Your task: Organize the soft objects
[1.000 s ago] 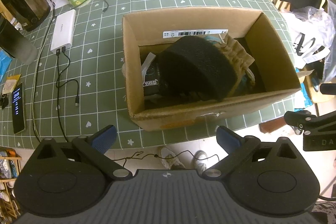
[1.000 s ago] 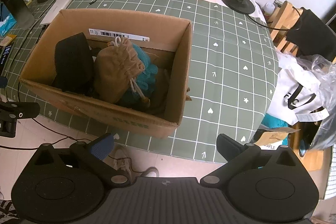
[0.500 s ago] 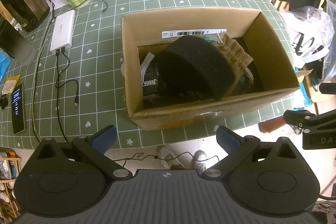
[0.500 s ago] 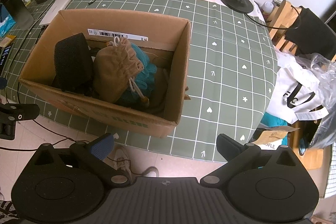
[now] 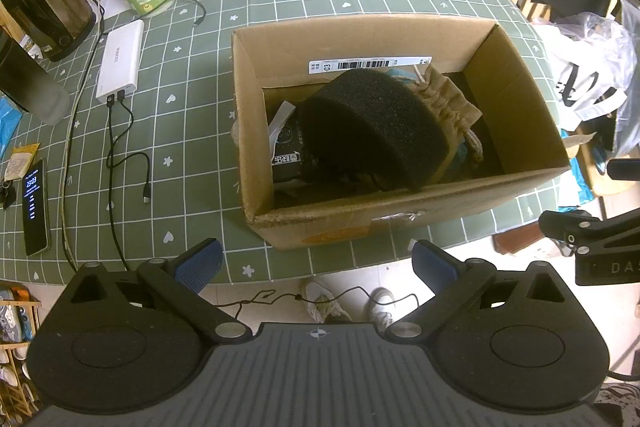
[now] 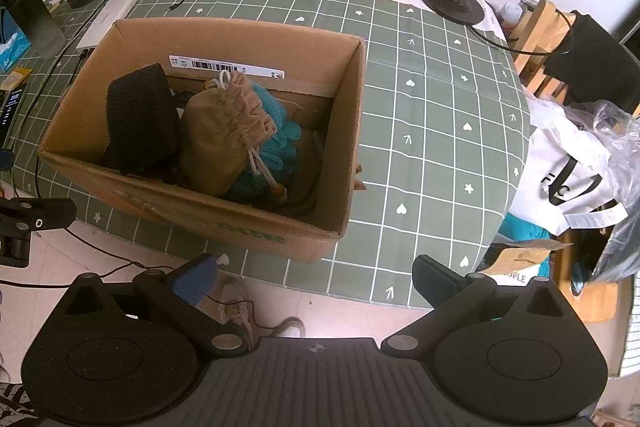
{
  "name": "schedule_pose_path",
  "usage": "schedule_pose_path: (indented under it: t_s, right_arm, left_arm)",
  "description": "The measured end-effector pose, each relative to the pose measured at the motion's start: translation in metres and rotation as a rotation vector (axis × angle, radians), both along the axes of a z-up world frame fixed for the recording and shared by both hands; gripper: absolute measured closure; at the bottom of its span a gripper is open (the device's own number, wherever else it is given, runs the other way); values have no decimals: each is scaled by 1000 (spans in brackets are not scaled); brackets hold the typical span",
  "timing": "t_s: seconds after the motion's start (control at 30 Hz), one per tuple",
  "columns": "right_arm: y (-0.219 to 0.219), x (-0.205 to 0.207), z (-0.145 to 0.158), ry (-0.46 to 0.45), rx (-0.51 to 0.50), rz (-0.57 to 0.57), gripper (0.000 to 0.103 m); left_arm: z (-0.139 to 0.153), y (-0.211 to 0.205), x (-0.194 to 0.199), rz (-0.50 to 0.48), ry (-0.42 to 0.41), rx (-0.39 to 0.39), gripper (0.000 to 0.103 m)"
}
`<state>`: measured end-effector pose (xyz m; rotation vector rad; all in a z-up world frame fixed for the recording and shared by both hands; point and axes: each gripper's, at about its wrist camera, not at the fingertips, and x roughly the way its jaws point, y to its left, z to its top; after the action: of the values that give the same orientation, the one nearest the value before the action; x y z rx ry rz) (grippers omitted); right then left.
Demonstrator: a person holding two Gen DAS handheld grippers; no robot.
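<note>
With both the left gripper (image 5: 314,261) and right gripper (image 6: 316,277) spread and empty, the soft items look packed in the cardboard box (image 6: 340,155); next comes withdrawal

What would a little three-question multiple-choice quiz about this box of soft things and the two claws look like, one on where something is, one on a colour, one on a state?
1. Where is the black foam block in the right wrist view?
A. On the tablecloth
B. In the cardboard box, left of the tan drawstring pouch
C. In a claw

2. What colour is the mesh puff behind the pouch?
A. Teal
B. Red
C. Yellow

3. What state are the two claws in?
A. Both shut on items
B. One holds the pouch
C. Both open and empty

Answers:
1 B, the block leans inside the box beside the pouch.
2 A, teal netting shows past the pouch.
3 C, the left claw and right claw have fingers spread, nothing between them.
</note>
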<state>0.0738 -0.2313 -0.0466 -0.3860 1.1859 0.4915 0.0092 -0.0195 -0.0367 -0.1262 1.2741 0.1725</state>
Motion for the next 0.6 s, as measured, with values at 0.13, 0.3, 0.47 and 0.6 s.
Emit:
schedule_pose_path:
  t_s: [0.13,0.3,0.47,0.6]
  right_arm:
    - [0,0,0,1,0,1,0]
    - [0,0,0,1,0,1,0]
    - [0,1,0,2,0,0,0]
    - [0,1,0,1,1,1,0]
  left_arm:
    - [1,0,0,0,-1,-1,0]
    - [1,0,1,1,0,-2,0]
    - [1,0,1,0,0,-4,0]
    - [1,0,2,0,0,-4,0]
